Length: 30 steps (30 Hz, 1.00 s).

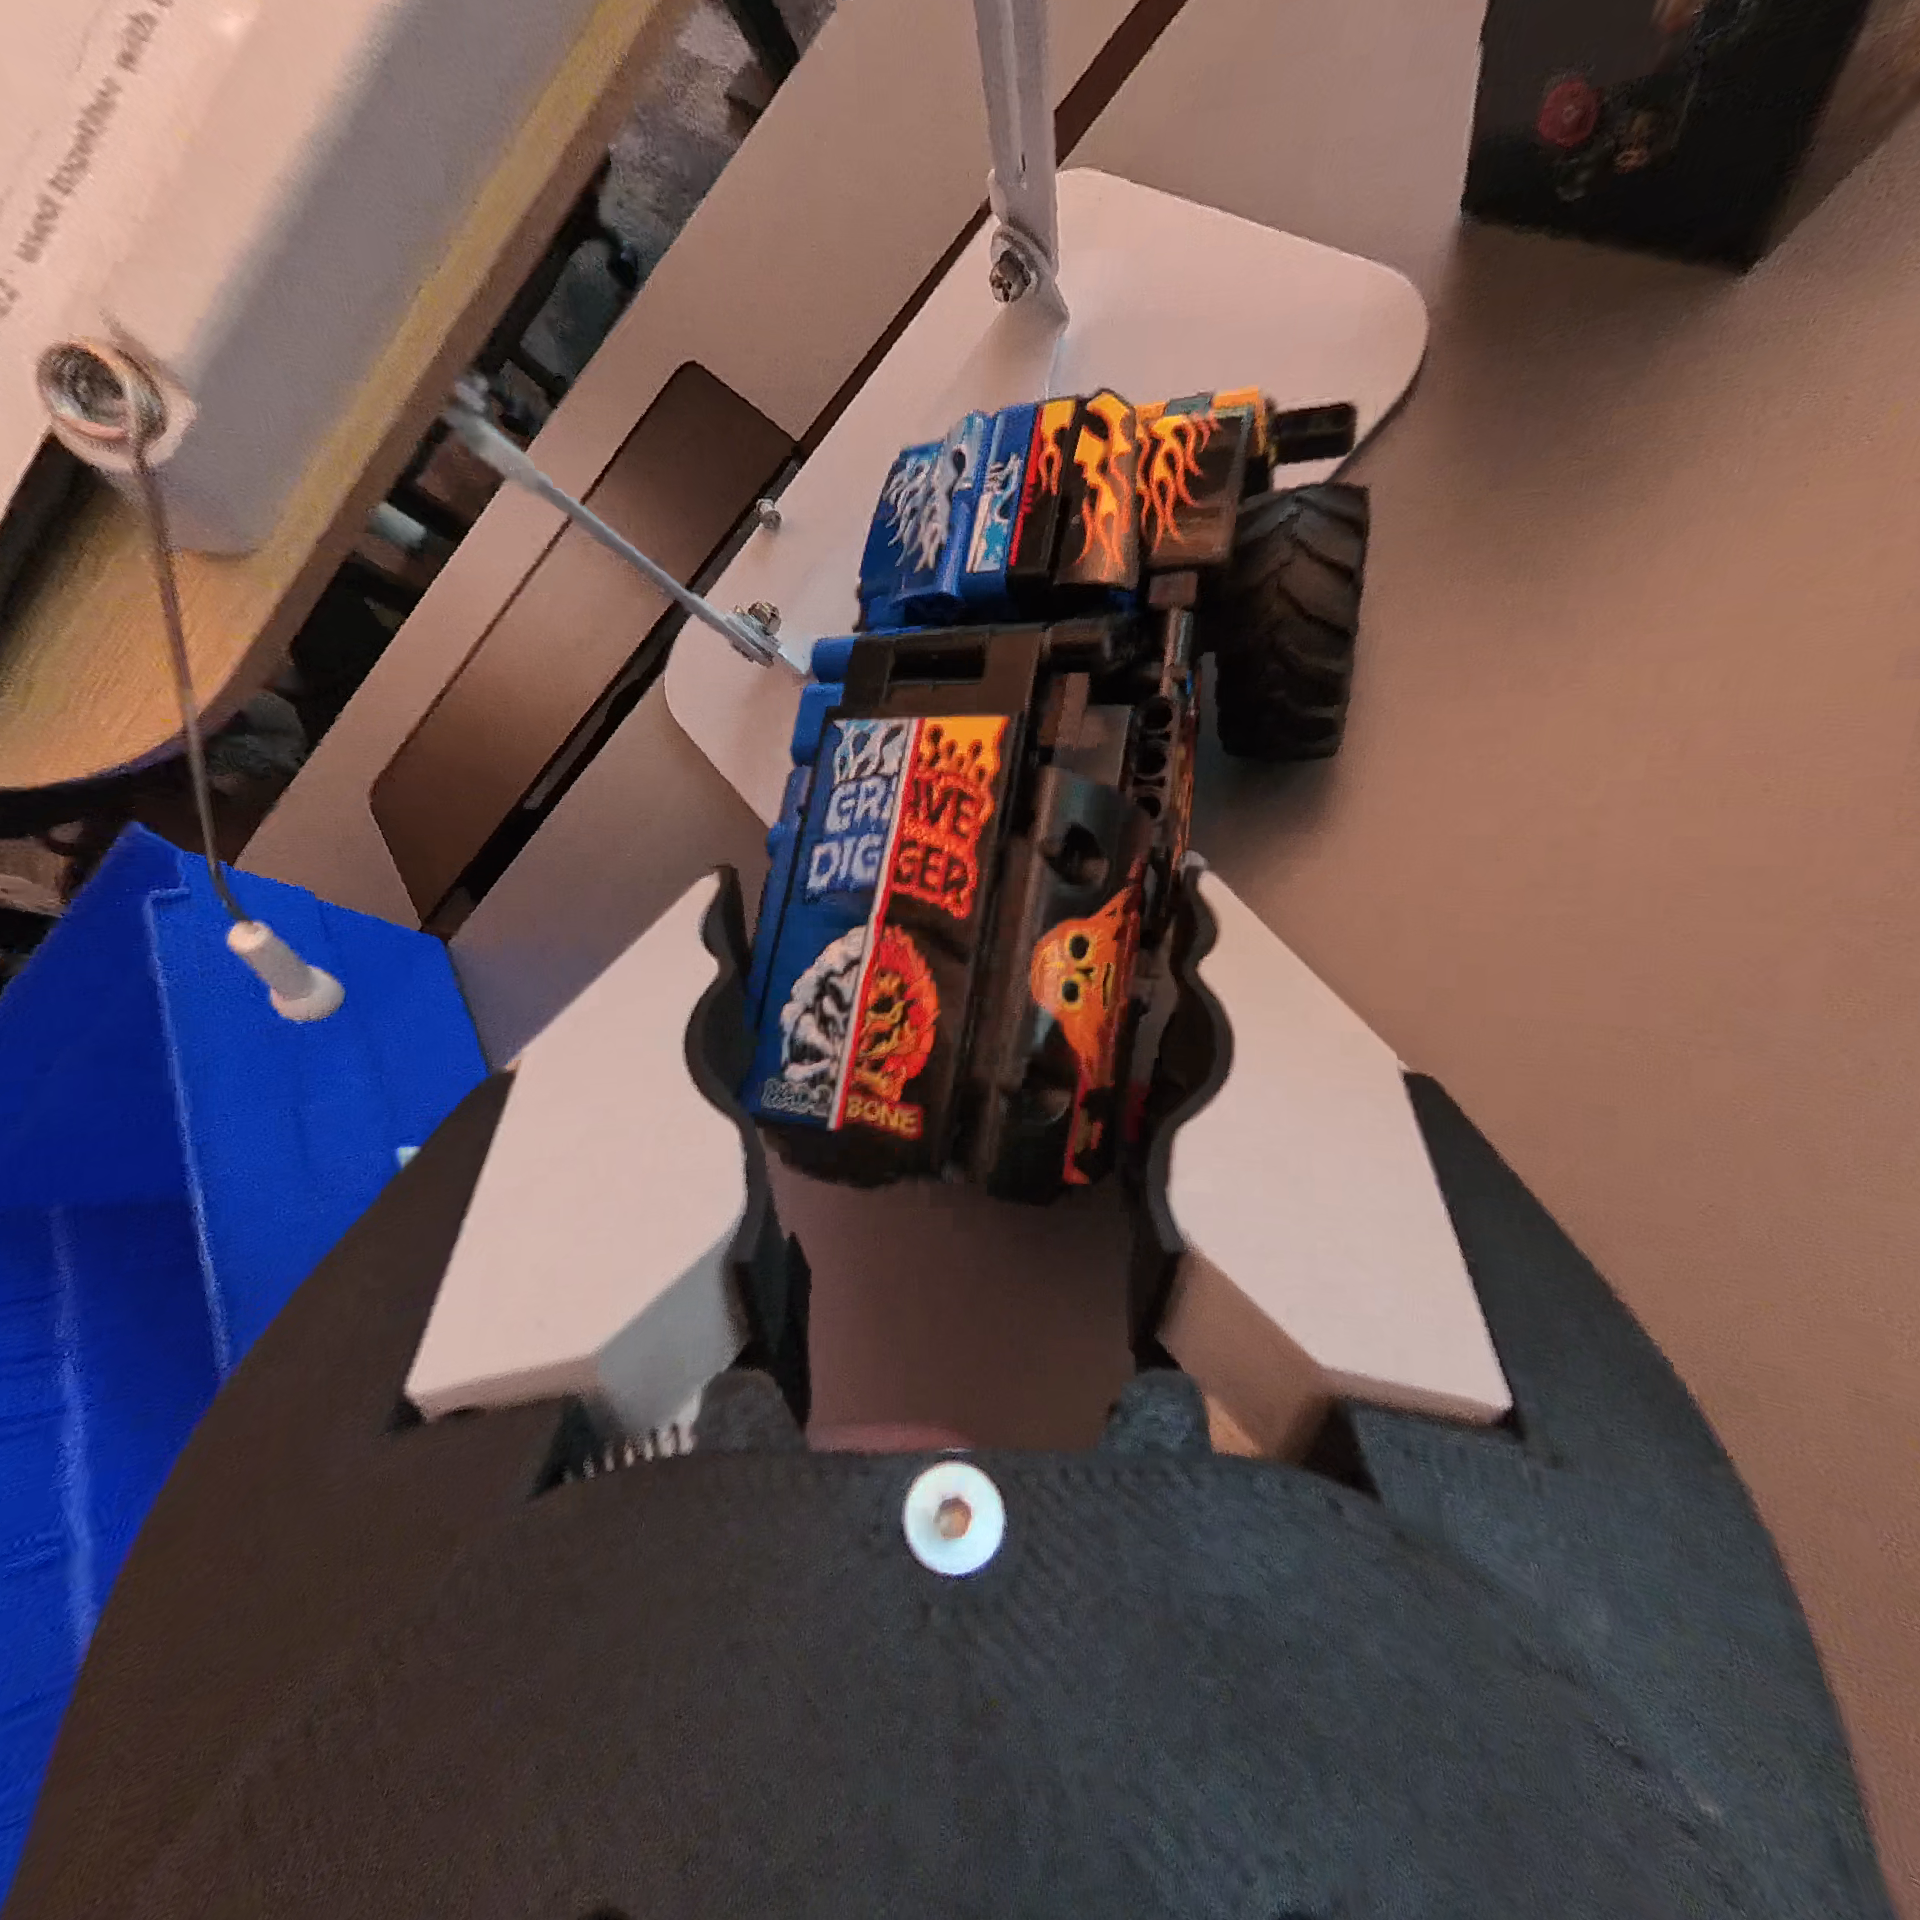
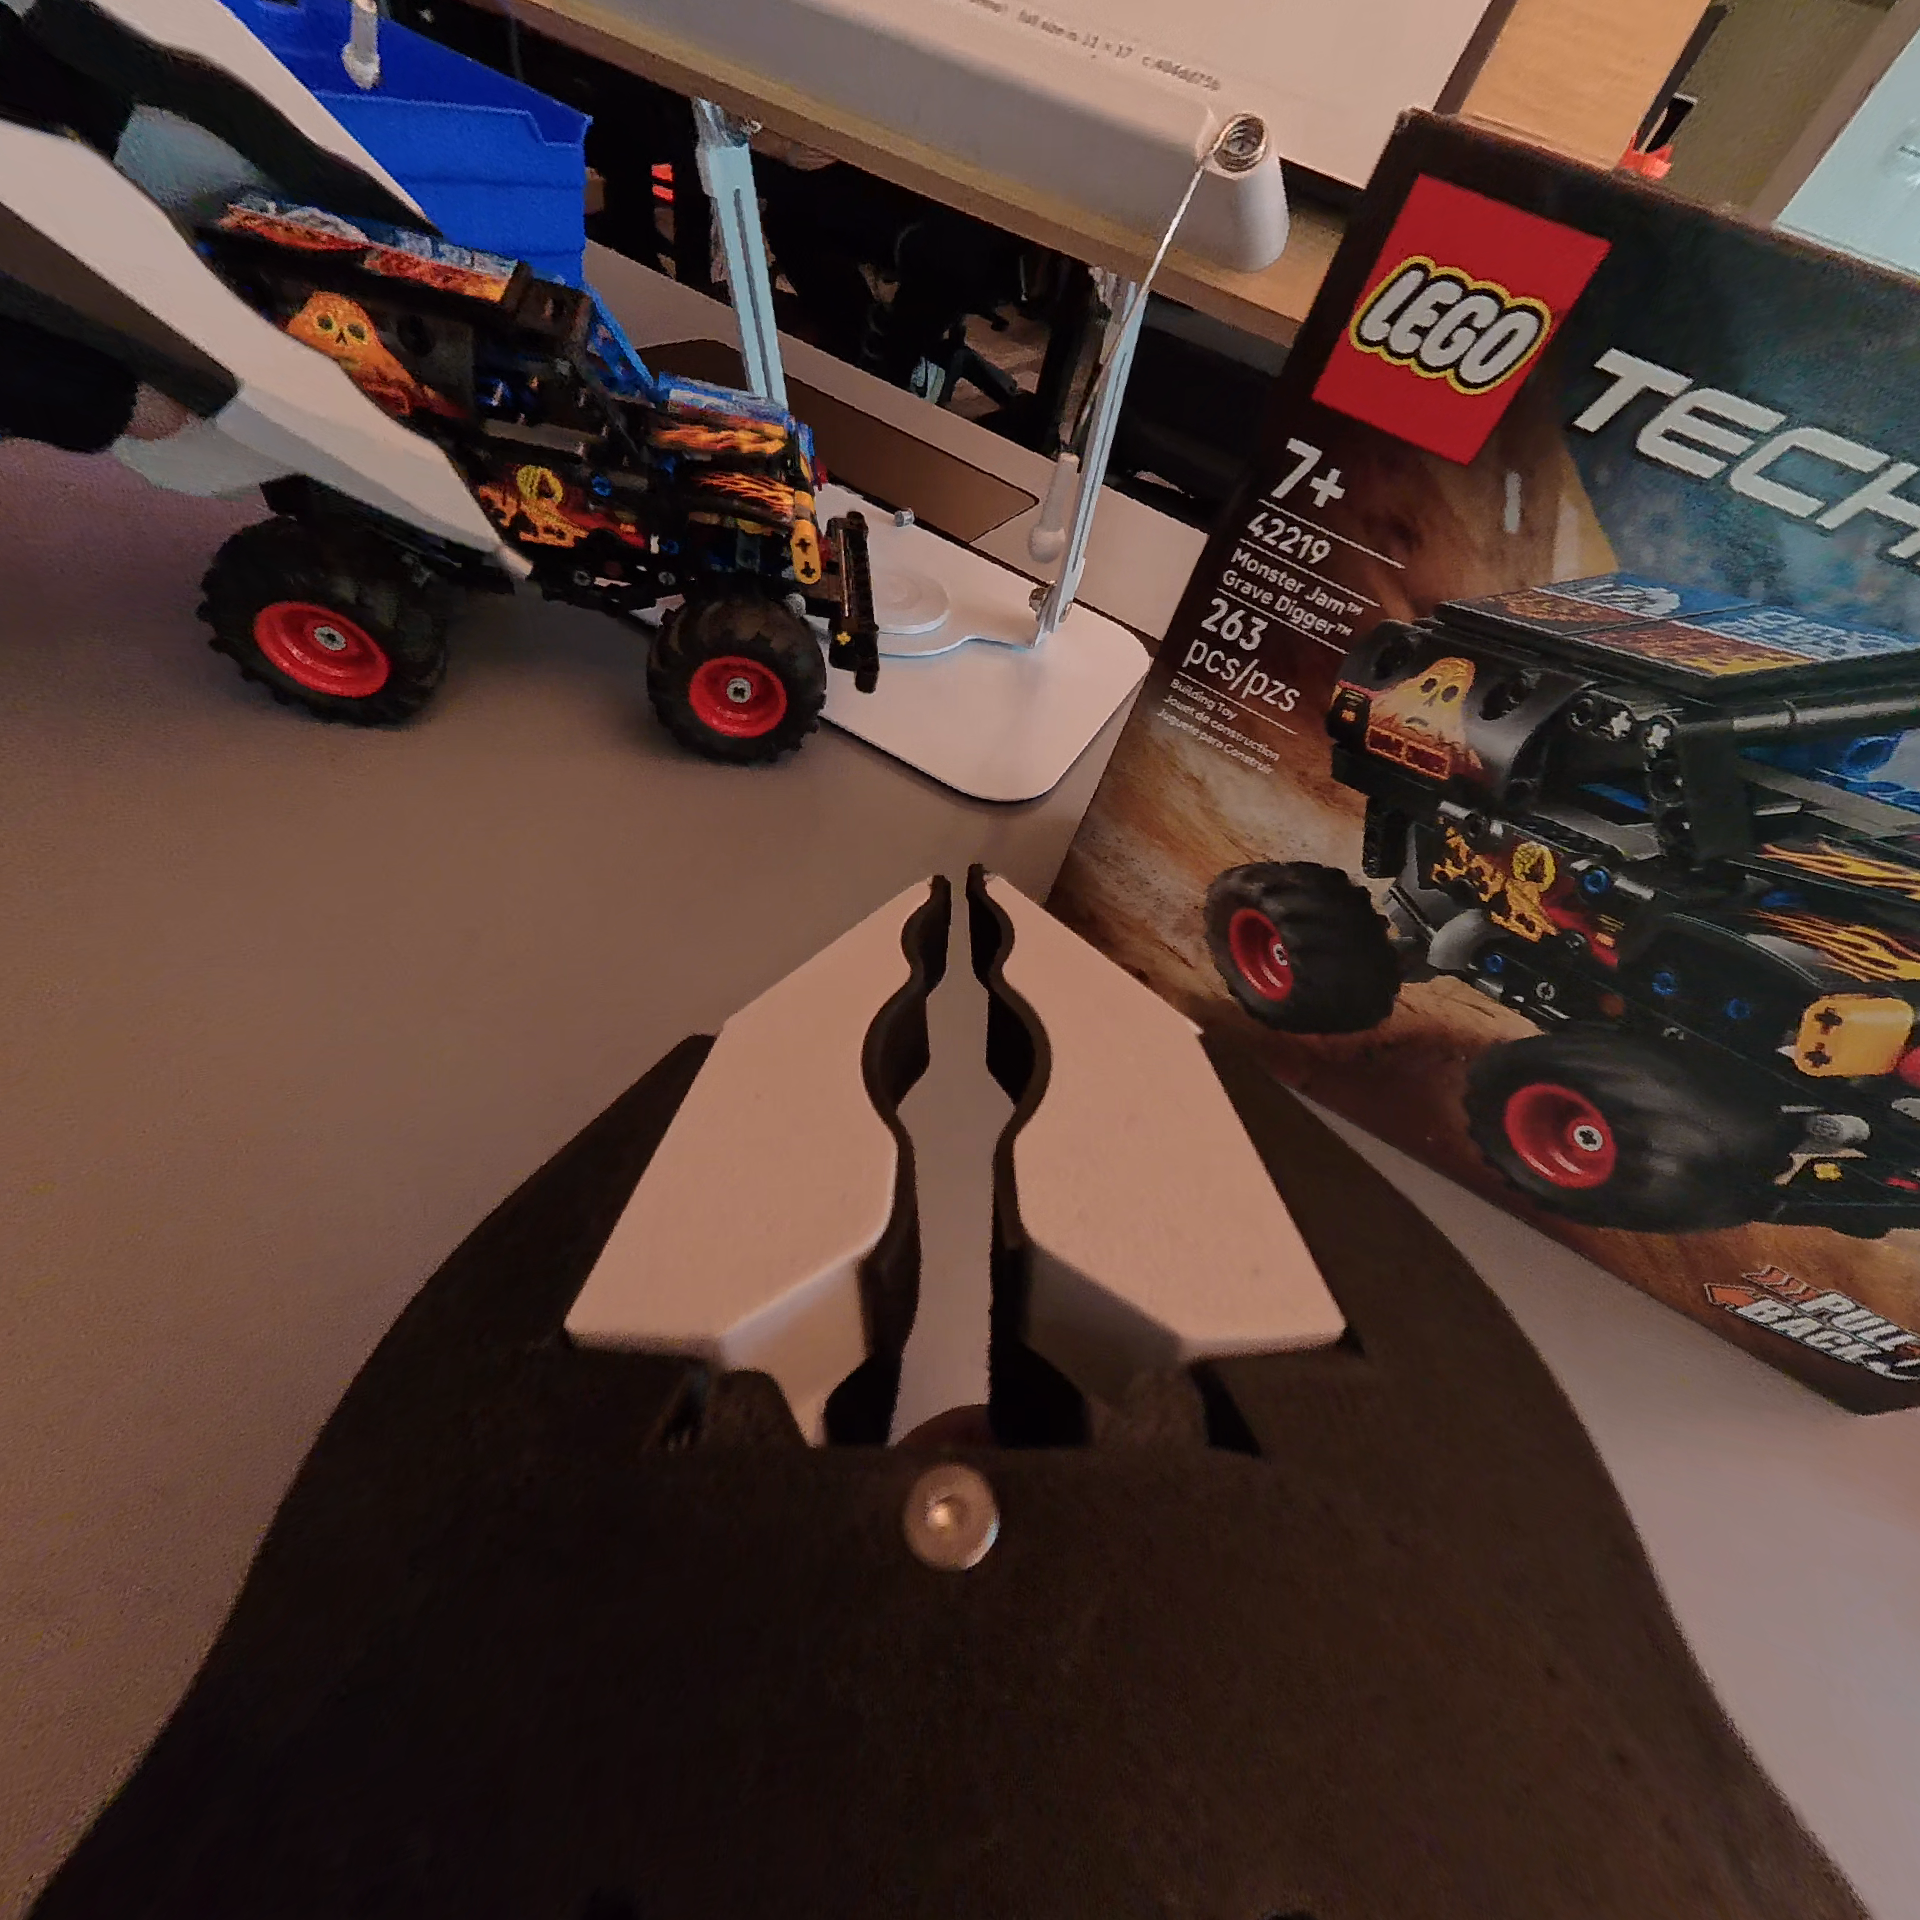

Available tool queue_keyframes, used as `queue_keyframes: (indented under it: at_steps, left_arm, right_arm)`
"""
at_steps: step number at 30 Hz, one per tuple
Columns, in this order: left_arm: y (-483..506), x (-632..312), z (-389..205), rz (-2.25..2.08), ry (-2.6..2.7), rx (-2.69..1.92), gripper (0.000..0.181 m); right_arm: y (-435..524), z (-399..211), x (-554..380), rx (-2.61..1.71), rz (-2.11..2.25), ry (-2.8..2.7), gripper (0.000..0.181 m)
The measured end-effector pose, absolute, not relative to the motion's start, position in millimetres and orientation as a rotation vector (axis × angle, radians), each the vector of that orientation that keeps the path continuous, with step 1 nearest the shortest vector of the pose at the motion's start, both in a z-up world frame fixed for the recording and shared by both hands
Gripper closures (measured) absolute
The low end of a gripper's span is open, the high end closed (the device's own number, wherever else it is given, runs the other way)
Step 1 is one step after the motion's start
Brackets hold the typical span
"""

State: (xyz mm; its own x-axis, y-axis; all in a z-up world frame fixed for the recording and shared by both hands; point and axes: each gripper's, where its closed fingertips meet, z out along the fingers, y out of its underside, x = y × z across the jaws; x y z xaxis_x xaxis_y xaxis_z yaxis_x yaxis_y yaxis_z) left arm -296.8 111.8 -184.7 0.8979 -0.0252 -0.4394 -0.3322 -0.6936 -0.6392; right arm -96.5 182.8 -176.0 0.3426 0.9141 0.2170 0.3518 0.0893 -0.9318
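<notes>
The left gripper [image 1: 961, 987] is pinching the rear body of a toy truck [image 1: 997, 831], its jaws pressing on both sides w/ the truck's wheels sitting on the grey table [image 1: 1610, 935]. The truck's front end is reaching over the white lamp base [image 1: 1195, 312]. The right gripper [image 2: 958, 894] is hovering low over the table w/ nothing in it, jaws nearly pressed together, just a thin slit showing. A printed toy box [image 2: 1558, 779] is standing just beside it on the right; a blue bin [image 2: 468, 156] is sitting behind the truck.
</notes>
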Motion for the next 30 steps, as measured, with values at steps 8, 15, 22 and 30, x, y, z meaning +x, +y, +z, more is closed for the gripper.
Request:
queue_keyframes:
  at_steps: [8,15,22,30]
  left_arm:
    - [97,-289,-182,0.441,0.243,-2.324,0.107]
    - [87,-277,-174,0.257,0.185,-2.299,0.113]
    - [72,-267,-178,0.124,0.150,-2.311,0.112]
    - [76,-264,-190,-0.097,0.085,-2.290,0.104]
  right_arm:
    - [179,-177,-99,-1.472,0.642,-1.228,0.179]
    - [170,-174,-103,-1.429,0.685,-1.258,0.172]
    - [152,-176,-113,-1.339,0.678,-1.353,0.164]
    - [151,-179,-114,-1.344,0.684,-1.364,0.163]
